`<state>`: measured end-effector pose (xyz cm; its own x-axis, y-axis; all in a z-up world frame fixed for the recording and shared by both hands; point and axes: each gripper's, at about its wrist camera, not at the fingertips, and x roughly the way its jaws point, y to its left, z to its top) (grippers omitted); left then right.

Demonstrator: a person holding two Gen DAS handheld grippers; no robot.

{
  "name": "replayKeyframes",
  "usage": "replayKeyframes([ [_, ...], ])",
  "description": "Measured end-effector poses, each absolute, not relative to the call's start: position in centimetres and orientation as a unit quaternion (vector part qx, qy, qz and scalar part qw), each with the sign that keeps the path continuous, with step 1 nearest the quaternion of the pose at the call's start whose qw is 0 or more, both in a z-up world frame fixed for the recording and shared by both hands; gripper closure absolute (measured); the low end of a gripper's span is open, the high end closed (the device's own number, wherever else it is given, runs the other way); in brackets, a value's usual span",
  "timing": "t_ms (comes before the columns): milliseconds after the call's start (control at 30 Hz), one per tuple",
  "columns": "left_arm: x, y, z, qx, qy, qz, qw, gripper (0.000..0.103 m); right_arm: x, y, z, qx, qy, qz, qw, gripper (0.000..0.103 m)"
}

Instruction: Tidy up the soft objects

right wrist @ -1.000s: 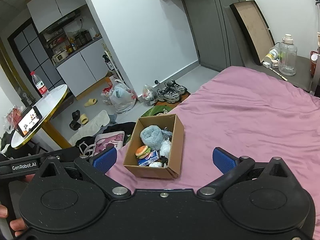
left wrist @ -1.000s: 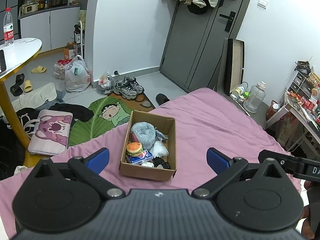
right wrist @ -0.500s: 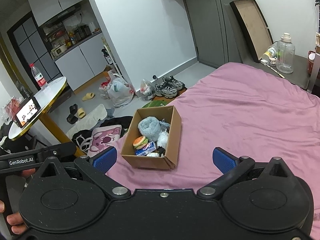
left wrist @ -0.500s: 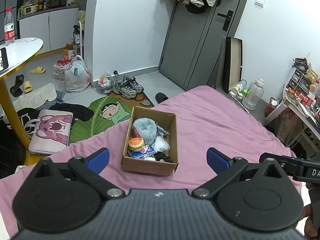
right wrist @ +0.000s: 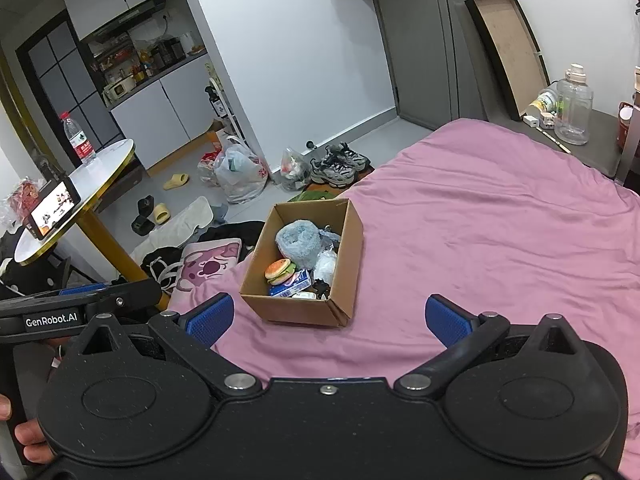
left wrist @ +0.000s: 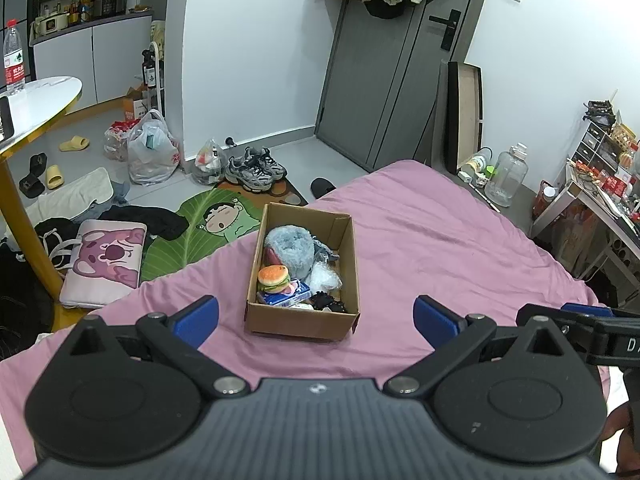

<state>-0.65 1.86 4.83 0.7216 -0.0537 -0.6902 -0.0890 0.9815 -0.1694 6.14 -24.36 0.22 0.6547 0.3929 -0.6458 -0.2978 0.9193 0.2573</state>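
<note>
A brown cardboard box (left wrist: 347,268) (right wrist: 348,260) stands on the pink bed sheet (left wrist: 440,248) (right wrist: 500,232). Inside lie a fluffy grey-blue plush (left wrist: 289,250) (right wrist: 299,242), a toy hamburger (left wrist: 273,278) (right wrist: 281,271), a blue-and-white packet (left wrist: 286,296) (right wrist: 292,285), a white crinkly bag (left wrist: 326,278) (right wrist: 325,266) and a small black item (left wrist: 327,303). My left gripper (left wrist: 316,316) is open, a short way in front of the box, with nothing between its blue pads. My right gripper (right wrist: 329,318) is also open and empty, just before the box.
Left of the bed, the floor holds a pink cushion (left wrist: 106,260), a green cartoon mat (left wrist: 192,232), sneakers (left wrist: 256,168), plastic bags (left wrist: 150,156) and slippers. A round white table (right wrist: 76,196) carries a phone and bottle. A large clear jug (right wrist: 572,106) stands right of the bed.
Both grippers have drawn back and risen slightly, so the box looks a little smaller and farther. The box's contents have not moved, and both grippers stay open.
</note>
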Motion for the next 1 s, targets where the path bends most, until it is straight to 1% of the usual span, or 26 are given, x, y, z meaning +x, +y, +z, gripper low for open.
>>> replayKeyframes([
  [1000,-0.9,2.5,3.6,-0.092,0.379,0.012,0.921,0.0,6.4,-24.2,-0.8,0.06,0.38,0.185,0.904,0.0],
])
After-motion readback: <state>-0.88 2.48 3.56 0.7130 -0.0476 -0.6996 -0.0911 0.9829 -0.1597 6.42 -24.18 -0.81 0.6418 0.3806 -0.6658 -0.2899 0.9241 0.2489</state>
